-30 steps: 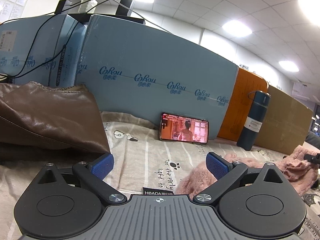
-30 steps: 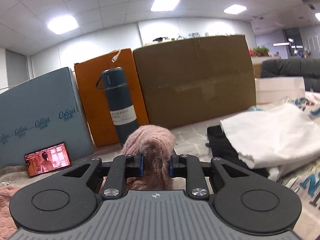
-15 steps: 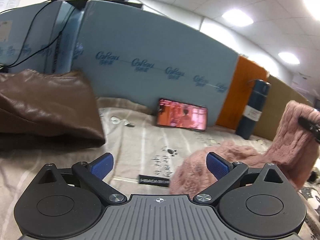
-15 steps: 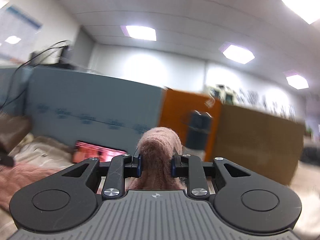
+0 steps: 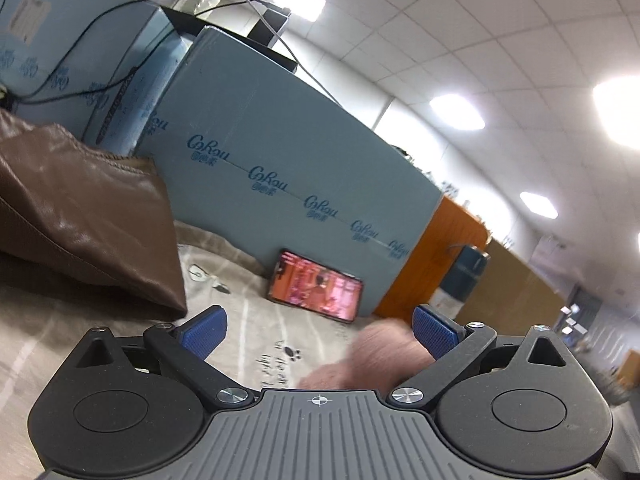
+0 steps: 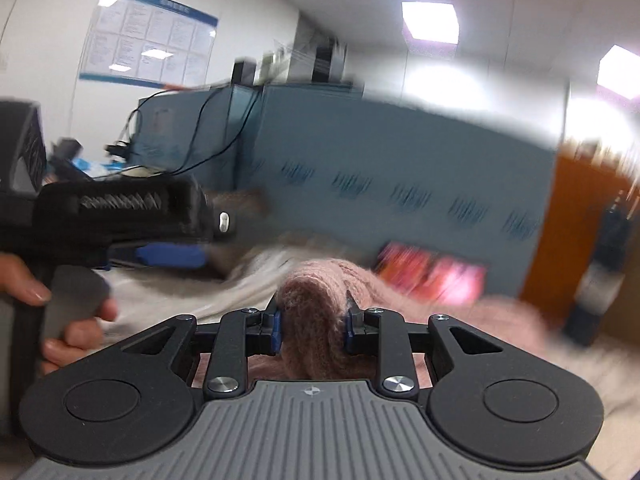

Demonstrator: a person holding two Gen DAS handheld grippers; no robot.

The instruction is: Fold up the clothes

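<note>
Right now my right tool (image 6: 313,327) has a bunched fold of the pink knit sweater (image 6: 320,292) between its blue pads (image 6: 275,327), and its jaws are opening, so the grip is loosening. The rest of the sweater lies on the worktop ahead and to the right. My left tool (image 5: 318,326) is wide open w/ nothing in it; a blurred hump of the same pink knit sits just by its right-hand pad (image 5: 434,330).

To do this well: lay the fold flat before letting go fully, keep the edge square, and let the left tool pin the body so nothing slides. Judging by the blur, I'm moving fast; slower is better for the release.

Surroundings, big to small: office ceiling w/ light panels, blue foam board (image 5: 288,168) standing behind, orange board (image 5: 444,256), printed cloth (image 5: 256,332) over the worktop, brown leather garment (image 5: 80,216) at left, dark flask (image 5: 466,276), phone (image 5: 316,286) w/ video playing, propped against the foam.
</note>
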